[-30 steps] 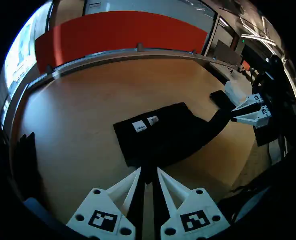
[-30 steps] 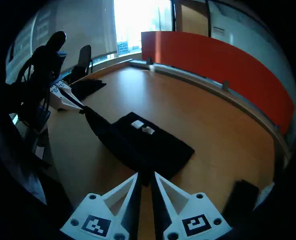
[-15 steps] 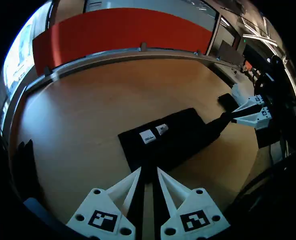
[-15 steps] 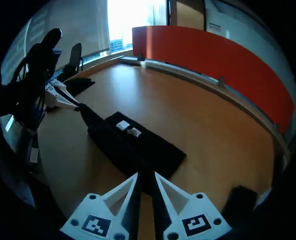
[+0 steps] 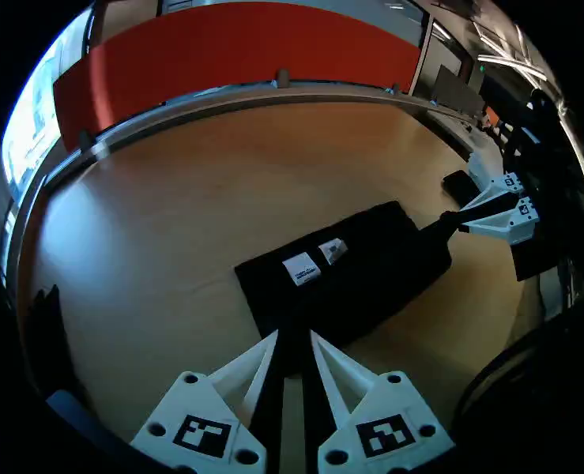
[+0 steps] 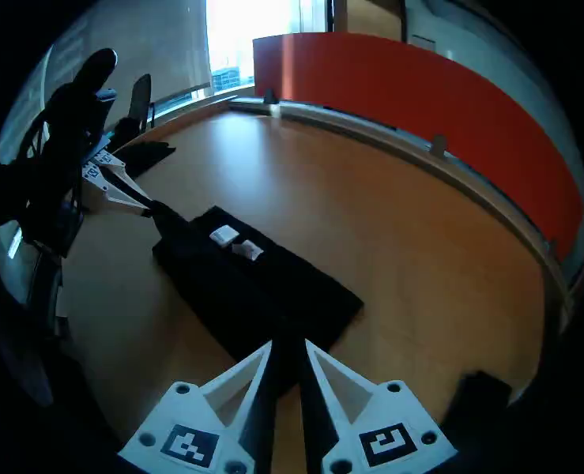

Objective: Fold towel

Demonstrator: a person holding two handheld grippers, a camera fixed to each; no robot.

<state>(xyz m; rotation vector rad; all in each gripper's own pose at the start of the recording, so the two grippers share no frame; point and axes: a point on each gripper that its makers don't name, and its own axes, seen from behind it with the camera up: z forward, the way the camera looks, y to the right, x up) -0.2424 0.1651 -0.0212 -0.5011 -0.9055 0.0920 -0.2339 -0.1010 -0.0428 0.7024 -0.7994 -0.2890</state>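
Lowered the towel [image 5: 371, 265] flat onto the table [image 5: 173, 237] since a second earlier. Held its near end clamped in the left gripper [image 5: 292, 357], fingers closed on cloth, and its far end pinched likewise in the right gripper [image 5: 456, 221]. Appeared already folded to a long strip, labels [image 5: 301, 268] up; judged crosswise folds still to do.
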